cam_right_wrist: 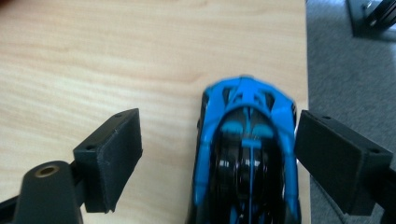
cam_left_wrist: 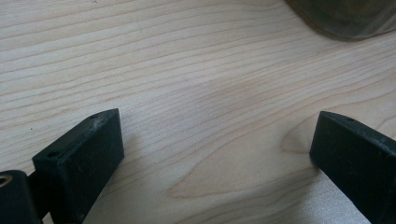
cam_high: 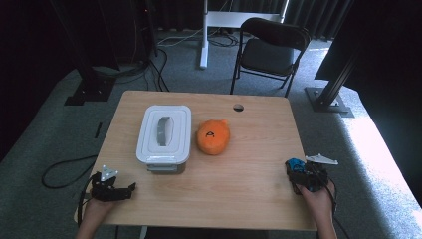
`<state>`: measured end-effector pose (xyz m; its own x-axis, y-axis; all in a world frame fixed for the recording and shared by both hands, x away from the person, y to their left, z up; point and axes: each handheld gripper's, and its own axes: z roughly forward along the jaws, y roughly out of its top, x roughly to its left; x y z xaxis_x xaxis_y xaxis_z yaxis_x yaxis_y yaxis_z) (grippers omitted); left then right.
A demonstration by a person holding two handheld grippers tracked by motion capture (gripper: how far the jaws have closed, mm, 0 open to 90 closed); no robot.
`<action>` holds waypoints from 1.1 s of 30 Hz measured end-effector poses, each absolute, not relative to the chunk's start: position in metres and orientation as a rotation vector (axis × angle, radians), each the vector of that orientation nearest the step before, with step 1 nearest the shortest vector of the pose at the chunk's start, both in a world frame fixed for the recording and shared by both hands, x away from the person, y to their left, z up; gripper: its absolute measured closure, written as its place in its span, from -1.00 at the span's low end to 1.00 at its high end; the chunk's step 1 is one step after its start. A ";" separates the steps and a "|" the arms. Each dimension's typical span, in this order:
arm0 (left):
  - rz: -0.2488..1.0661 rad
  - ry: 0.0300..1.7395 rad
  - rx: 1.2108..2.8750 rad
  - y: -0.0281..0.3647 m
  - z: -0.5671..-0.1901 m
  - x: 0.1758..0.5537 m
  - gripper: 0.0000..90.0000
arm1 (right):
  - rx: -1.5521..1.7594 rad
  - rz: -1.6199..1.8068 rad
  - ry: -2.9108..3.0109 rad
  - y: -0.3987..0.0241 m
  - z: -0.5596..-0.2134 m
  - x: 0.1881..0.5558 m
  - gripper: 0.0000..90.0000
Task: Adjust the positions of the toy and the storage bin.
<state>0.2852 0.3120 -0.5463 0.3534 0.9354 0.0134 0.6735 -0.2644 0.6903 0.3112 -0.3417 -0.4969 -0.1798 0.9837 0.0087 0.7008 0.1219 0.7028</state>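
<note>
A blue and black toy car (cam_right_wrist: 247, 140) lies on the wooden table (cam_high: 249, 184) close to its right edge, seen also as the toy car (cam_high: 295, 164) from above. My right gripper (cam_right_wrist: 219, 126) stands open around it; the left jaw is well clear of the car and the right jaw sits just beside its side. A hand holds that right gripper (cam_high: 306, 175) at the table's front right. My left gripper (cam_high: 129, 189) rests at the front left corner, and the left gripper (cam_left_wrist: 215, 126) is open over bare wood with nothing between its jaws.
A white lidded box (cam_high: 164, 134) with a grey handle stands left of centre, and its corner (cam_left_wrist: 345, 18) shows ahead of the left jaws. An orange plush toy (cam_high: 214, 137) lies beside the box. A cable hole (cam_high: 238, 107) marks the far edge; a black folding chair (cam_high: 271, 50) stands beyond the table.
</note>
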 end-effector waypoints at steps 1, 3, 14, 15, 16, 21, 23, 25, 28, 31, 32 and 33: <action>0.574 1.394 2.029 0.312 -0.546 0.285 -0.93 | 1.617 0.817 1.943 -0.340 -0.494 0.313 -0.67; 0.574 1.395 2.025 0.312 -0.546 0.285 -0.93 | 1.603 0.828 1.941 -0.337 -0.490 0.316 -0.67; 0.574 1.394 2.028 0.312 -0.546 0.285 -0.93 | 1.522 0.864 2.007 -0.309 -0.480 0.330 -0.67; 0.574 1.394 2.028 0.312 -0.546 0.285 -0.93 | 1.511 0.869 2.009 -0.304 -0.479 0.332 -0.67; 0.574 1.394 2.027 0.312 -0.546 0.285 -0.93 | 1.509 0.886 2.020 -0.301 -0.478 0.334 -0.68; 0.574 1.394 2.028 0.312 -0.546 0.285 -0.93 | 1.479 0.914 2.030 -0.289 -0.472 0.342 -0.68; 0.574 1.394 2.027 0.312 -0.546 0.285 -0.93 | 1.466 0.920 2.037 -0.283 -0.470 0.346 -0.68; 0.574 1.394 2.027 0.312 -0.546 0.285 -0.93 | 1.456 0.929 2.051 -0.276 -0.470 0.349 -0.68; 0.574 1.394 2.027 0.312 -0.546 0.285 -0.93 | 1.448 0.957 2.065 -0.266 -0.470 0.353 -0.69; 0.574 1.394 2.028 0.312 -0.546 0.285 -0.93 | 1.426 0.979 2.079 -0.254 -0.471 0.358 -0.70; 0.574 1.394 2.028 0.312 -0.546 0.285 -0.93 | 1.417 0.989 2.088 -0.250 -0.472 0.360 -0.70; 0.574 1.395 2.027 0.312 -0.546 0.285 -0.93 | 1.412 0.994 2.099 -0.247 -0.472 0.361 -0.70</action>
